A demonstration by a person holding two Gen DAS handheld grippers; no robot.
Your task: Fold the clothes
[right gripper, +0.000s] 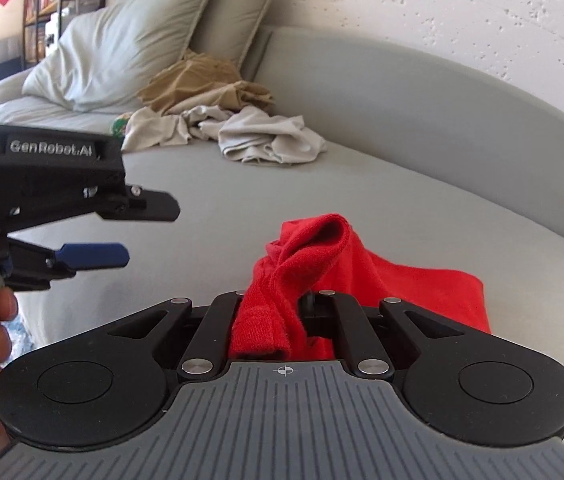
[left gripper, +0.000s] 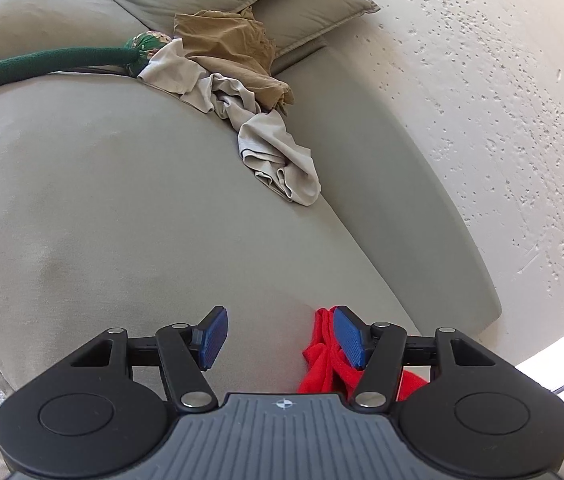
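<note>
Clamping the red garment (right gripper: 282, 280) to lift it off the sofa (right gripper: 402, 140), the right gripper (right gripper: 278, 308) holds; beside the garment, the left gripper (left gripper: 280, 338) gapes, ready.

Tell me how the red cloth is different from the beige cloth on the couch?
The red cloth is bright red; the beige cloth is pale. The red cloth is pinched in the right tongs, close up; the beige cloth lies untouched farther back, beside a tan garment. The left tongs are open, holding neither. Both cloths are crumpled, unfolded, on the same grey couch.
</note>
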